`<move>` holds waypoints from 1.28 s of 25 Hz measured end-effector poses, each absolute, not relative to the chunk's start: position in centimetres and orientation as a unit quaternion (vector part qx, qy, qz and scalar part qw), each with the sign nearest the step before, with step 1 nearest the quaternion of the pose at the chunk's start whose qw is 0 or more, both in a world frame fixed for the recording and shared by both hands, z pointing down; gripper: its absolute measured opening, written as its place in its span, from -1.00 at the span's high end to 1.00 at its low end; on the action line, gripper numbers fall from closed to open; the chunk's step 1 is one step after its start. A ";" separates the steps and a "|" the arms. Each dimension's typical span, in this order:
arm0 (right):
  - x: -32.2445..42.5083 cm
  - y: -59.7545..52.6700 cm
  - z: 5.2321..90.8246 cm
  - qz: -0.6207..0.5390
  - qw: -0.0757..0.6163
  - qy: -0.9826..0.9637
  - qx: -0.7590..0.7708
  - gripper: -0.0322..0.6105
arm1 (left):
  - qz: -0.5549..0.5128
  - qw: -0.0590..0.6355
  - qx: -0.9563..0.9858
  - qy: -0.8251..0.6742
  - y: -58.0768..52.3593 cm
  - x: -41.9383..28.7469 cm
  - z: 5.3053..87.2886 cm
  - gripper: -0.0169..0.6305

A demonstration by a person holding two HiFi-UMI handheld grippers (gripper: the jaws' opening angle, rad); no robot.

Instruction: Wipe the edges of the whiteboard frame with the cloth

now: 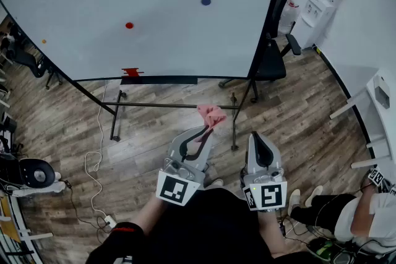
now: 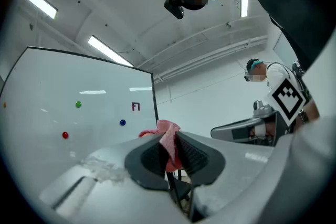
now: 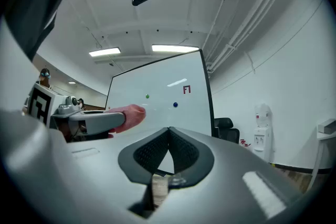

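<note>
The left gripper (image 2: 169, 150) is clamped on the pink cloth (image 2: 167, 131), which bunches up out of the jaw tips. The right gripper (image 3: 168, 136) has its jaws closed together with nothing between them. Both grippers sit side by side close to the person's body above the wooden floor (image 1: 297, 114), with the cloth short of the whiteboard (image 1: 154, 15) and clear of its black frame (image 1: 270, 21), which stands ahead on a metal stand (image 1: 167, 106).
</note>
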State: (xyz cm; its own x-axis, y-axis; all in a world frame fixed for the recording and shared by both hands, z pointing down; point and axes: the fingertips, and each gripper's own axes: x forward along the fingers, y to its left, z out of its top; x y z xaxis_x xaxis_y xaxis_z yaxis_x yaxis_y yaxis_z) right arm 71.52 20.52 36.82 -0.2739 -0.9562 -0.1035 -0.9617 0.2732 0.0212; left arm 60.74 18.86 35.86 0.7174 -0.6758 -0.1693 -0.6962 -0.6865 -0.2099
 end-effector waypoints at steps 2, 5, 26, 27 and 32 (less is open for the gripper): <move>71.6 20.6 36.7 0.043 0.034 0.798 -0.600 0.89 | 0.037 0.127 -0.917 0.377 19.0 60.8 36.0 0.86; 71.7 20.8 36.7 0.043 0.034 0.800 -0.598 0.89 | 0.032 0.123 -0.916 0.380 19.2 60.8 36.3 0.86; 68.6 13.3 37.2 0.044 0.002 0.799 -0.600 0.90 | 0.057 0.150 -0.920 0.357 10.9 58.9 34.6 0.86; 68.5 12.4 36.9 0.047 0.002 0.797 -0.603 0.89 | 0.060 0.152 -0.920 0.356 10.0 58.6 34.4 0.86; 67.7 8.2 35.9 0.053 0.018 0.783 -0.620 0.89 | 0.063 0.155 -0.922 0.349 5.7 56.7 33.8 0.86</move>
State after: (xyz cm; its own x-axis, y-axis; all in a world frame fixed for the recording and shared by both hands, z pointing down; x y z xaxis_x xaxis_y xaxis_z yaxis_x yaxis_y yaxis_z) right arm 67.70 8.16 35.87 -0.2313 -0.9684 -0.0937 -0.9722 0.2263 0.0608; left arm 56.71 5.71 33.84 0.7482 -0.6244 -0.2243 -0.6634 -0.7079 -0.2424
